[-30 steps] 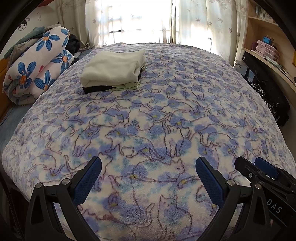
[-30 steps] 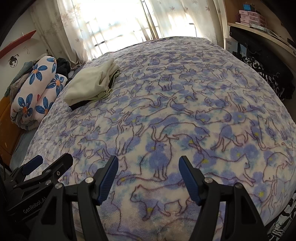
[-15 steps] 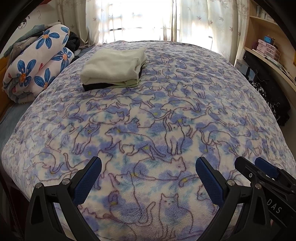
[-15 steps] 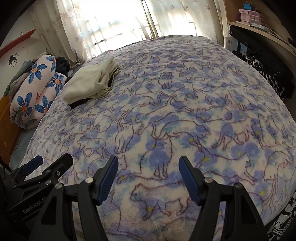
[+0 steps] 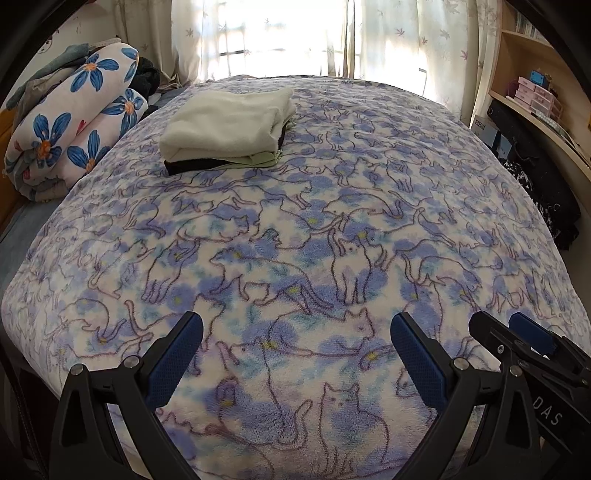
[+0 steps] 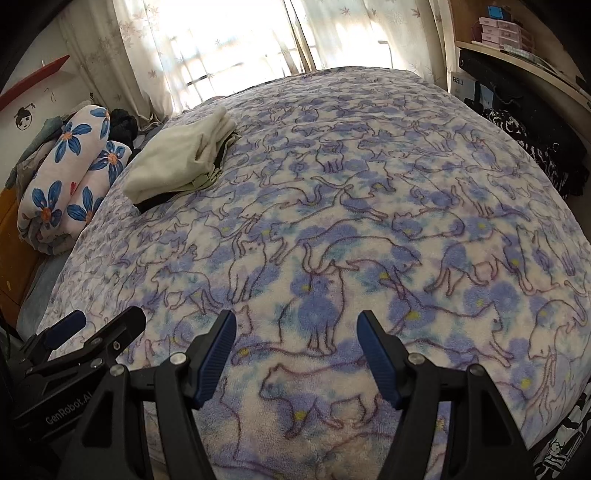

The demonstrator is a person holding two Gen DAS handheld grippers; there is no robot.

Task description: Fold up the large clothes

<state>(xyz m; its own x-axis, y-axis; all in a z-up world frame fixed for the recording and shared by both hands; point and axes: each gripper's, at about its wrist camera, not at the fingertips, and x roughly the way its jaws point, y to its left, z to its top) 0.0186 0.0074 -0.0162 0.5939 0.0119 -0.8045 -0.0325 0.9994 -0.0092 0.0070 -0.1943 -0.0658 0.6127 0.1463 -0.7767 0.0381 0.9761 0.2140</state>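
Beyond the bed, bright curtains hang at the window, a rolled flowered quilt lies off the left edge, and shelves with small pink boxes stand at the right. Nothing lies on the cat-print blanket between the claws and the folded stack, which rests far back on the left, a cream piece on top with green and black layers under it. Left gripper and right gripper hang side by side over the blanket's near edge, jaws apart and empty, well apart from the stack.
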